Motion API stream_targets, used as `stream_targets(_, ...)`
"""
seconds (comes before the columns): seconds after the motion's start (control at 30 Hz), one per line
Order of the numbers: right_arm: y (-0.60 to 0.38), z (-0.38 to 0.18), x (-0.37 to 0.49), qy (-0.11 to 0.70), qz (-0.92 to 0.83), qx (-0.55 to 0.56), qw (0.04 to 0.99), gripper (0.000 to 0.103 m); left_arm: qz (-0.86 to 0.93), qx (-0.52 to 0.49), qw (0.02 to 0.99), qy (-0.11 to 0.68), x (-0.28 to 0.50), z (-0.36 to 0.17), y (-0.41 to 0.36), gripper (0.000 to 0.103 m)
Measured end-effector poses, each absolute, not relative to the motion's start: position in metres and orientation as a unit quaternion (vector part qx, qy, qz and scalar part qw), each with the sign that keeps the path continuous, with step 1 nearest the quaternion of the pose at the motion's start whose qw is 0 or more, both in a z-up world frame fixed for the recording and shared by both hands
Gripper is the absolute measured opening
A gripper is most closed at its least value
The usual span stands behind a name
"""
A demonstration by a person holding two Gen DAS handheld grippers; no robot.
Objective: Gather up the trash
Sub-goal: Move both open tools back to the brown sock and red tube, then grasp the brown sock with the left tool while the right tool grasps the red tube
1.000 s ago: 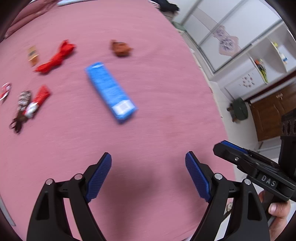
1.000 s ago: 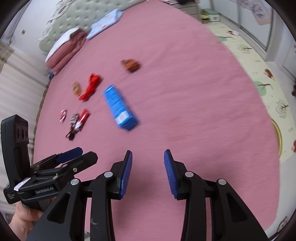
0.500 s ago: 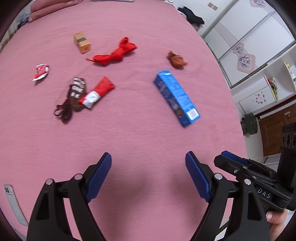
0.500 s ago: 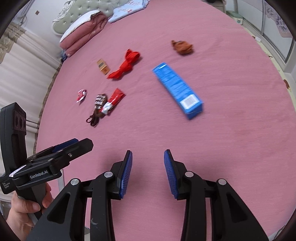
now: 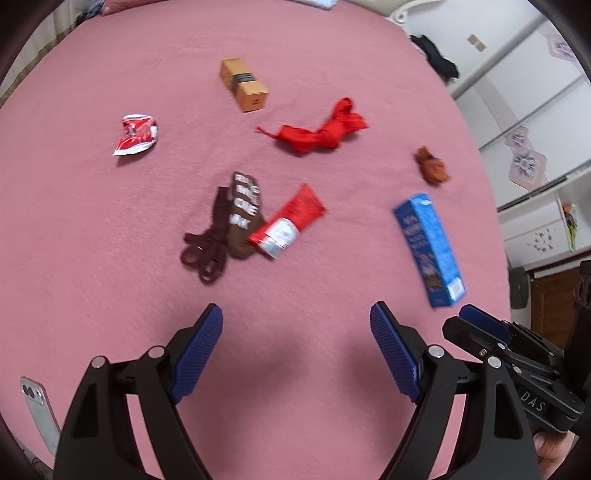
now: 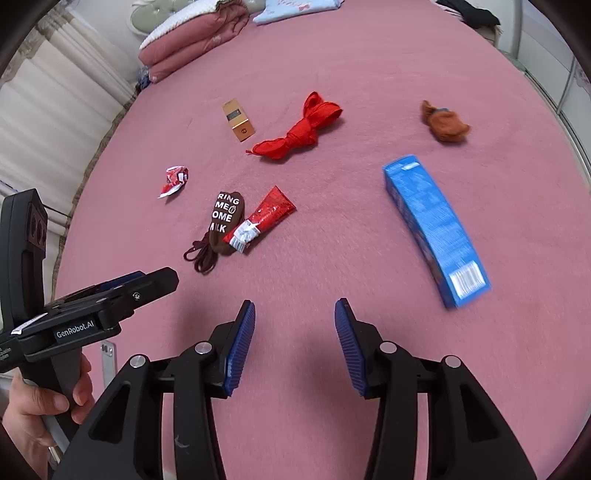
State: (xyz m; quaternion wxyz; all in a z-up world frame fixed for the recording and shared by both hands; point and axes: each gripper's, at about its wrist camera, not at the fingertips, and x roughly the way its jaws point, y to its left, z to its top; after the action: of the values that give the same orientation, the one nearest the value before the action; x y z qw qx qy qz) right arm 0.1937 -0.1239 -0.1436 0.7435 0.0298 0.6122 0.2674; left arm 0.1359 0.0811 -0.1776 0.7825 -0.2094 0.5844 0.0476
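Observation:
On a pink bedspread (image 5: 92, 240) lie a long blue box (image 5: 428, 251) (image 6: 436, 229), a red foil wrapper (image 5: 288, 223) (image 6: 260, 221), a crumpled red-and-white wrapper (image 5: 136, 133) (image 6: 173, 180), a small orange box (image 5: 243, 84) (image 6: 238, 120), a red ribbon (image 5: 321, 133) (image 6: 299, 133), a brown sock with white letters (image 5: 242, 214) (image 6: 223, 221) and a brown cloth lump (image 5: 432, 170) (image 6: 445, 122). My left gripper (image 5: 295, 347) is open and empty, short of the sock. My right gripper (image 6: 294, 343) is open and empty, near the bed's front.
A phone (image 5: 37, 410) lies at the near left edge of the bed. Folded pink bedding (image 6: 192, 40) and a blue cloth (image 6: 295, 9) sit at the far end. Wardrobes (image 5: 517, 92) stand to the right.
Both views have swung left and slightly closer, so the sock, red wrapper and orange box are now more central. Both grippers stay open and empty.

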Motion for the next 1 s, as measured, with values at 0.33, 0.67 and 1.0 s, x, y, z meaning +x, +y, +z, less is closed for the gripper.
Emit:
stream_targets(0.33,-0.085,-0.192,0.234,0.641,0.255,0.033,0.723,0.047,0.059,-0.239,0.756,0.607,0.194,-0.226,0.119,0.083)
stream_targets(0.67,-0.06,-0.227,0.259,0.66,0.257,0.046,0.704,0.047,0.065,-0.241,0.749,0.614,0.236,-0.259,0.133,0.068)
stream_targets(1.0,-0.047,-0.252,0.275,0.677,0.254,0.069,0.687,0.047,0.046,-0.224,0.741,0.631,0.247,-0.277,0.126,0.007)
